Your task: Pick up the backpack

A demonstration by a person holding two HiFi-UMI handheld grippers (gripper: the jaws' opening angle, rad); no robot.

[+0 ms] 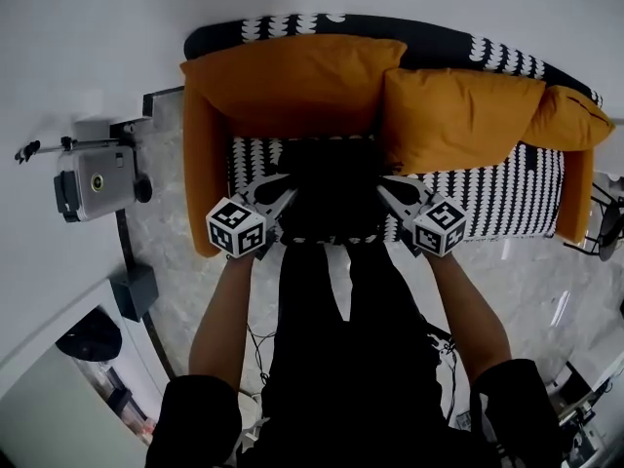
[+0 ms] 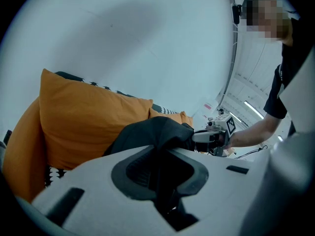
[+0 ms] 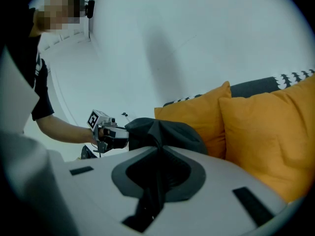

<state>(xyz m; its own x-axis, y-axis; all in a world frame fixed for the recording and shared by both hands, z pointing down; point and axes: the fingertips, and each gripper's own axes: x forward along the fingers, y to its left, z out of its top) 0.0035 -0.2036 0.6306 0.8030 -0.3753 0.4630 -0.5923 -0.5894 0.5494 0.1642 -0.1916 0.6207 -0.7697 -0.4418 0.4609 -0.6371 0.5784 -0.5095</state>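
Note:
The black backpack (image 1: 330, 191) hangs in front of the sofa seat, between my two grippers. My left gripper (image 1: 284, 206) grips its left side and my right gripper (image 1: 387, 201) its right side. In the left gripper view the jaws (image 2: 160, 167) are shut on a fold of the black backpack (image 2: 150, 131), and the other gripper (image 2: 212, 137) holds its far end. In the right gripper view the jaws (image 3: 157, 170) pinch black fabric of the backpack (image 3: 167, 131) the same way, with the left gripper (image 3: 109, 132) beyond it.
An orange-cushioned sofa (image 1: 292, 81) with a black-and-white patterned seat (image 1: 507, 198) stands behind the backpack. A camera on a stand (image 1: 95, 183) and a dark box (image 1: 135, 291) are at the left. Cables lie on the marble floor (image 1: 175, 252) by the person's legs.

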